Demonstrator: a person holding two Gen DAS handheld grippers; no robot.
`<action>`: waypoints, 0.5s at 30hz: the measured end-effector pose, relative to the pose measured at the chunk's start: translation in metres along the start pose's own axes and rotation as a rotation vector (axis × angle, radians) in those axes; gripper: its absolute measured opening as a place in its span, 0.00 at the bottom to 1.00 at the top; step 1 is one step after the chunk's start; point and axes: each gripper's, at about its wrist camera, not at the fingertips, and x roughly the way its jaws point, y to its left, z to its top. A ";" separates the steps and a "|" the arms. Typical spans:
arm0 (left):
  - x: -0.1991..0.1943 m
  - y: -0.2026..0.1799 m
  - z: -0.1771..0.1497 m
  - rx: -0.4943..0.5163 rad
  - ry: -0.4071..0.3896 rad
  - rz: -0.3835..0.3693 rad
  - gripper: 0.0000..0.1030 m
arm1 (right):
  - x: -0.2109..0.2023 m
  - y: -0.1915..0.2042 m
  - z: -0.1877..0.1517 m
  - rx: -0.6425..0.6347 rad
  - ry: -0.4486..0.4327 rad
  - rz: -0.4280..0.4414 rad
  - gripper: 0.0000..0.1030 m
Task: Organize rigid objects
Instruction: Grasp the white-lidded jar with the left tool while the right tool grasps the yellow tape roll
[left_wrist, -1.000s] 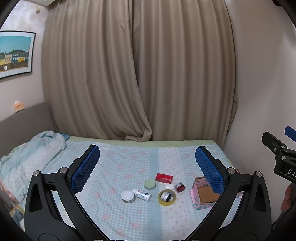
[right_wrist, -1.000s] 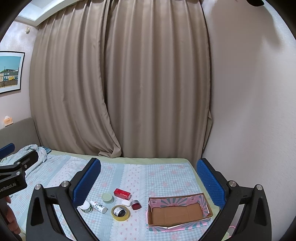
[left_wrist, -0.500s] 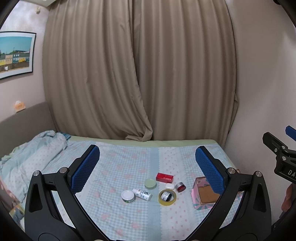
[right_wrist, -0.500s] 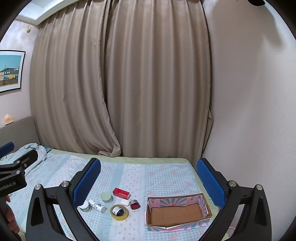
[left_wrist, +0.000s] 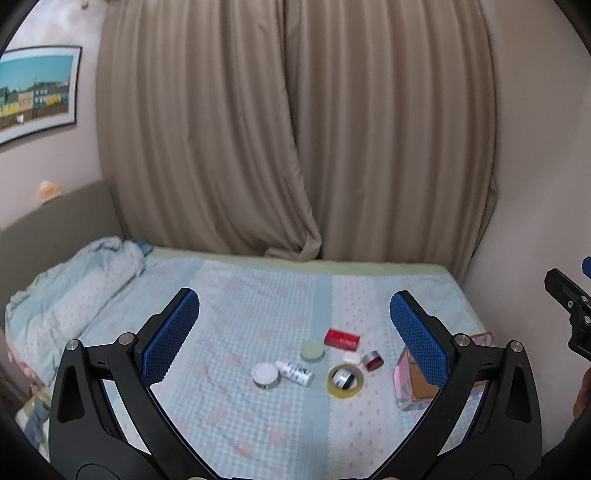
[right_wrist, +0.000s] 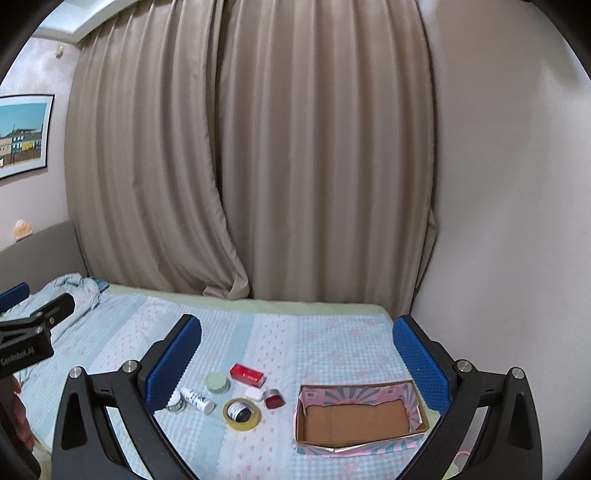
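Small items lie in a cluster on the bed: a red box (left_wrist: 342, 338) (right_wrist: 248, 374), a green round lid (left_wrist: 312, 350) (right_wrist: 217, 381), a white bottle on its side (left_wrist: 295, 373) (right_wrist: 197, 400), a white-lidded jar (left_wrist: 265, 375), a yellow tape roll (left_wrist: 345, 380) (right_wrist: 241, 413) around a small dark jar, a white case (right_wrist: 254, 393) and a red tin (left_wrist: 373, 360) (right_wrist: 273, 399). An empty pink cardboard box (right_wrist: 360, 417) (left_wrist: 413, 380) sits to their right. My left gripper (left_wrist: 294, 321) and right gripper (right_wrist: 296, 345) are open, empty, held above the bed.
A crumpled blanket (left_wrist: 70, 291) lies at the bed's left end. Beige curtains (left_wrist: 288, 129) hang behind the bed. A wall (right_wrist: 509, 221) borders the right side, and a framed picture (left_wrist: 35, 92) hangs on the left.
Both grippers have tilted slightly down and moved a little nearer the bed; the items sit a touch higher in view. Nothing was grasped.
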 end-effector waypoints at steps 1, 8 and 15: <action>0.007 0.002 -0.003 -0.001 0.016 0.005 1.00 | 0.006 0.001 -0.002 -0.005 0.013 0.009 1.00; 0.078 0.031 -0.030 0.045 0.180 -0.012 1.00 | 0.069 0.022 -0.029 -0.009 0.163 0.035 1.00; 0.179 0.064 -0.070 0.137 0.346 -0.118 1.00 | 0.145 0.059 -0.063 0.059 0.366 0.001 1.00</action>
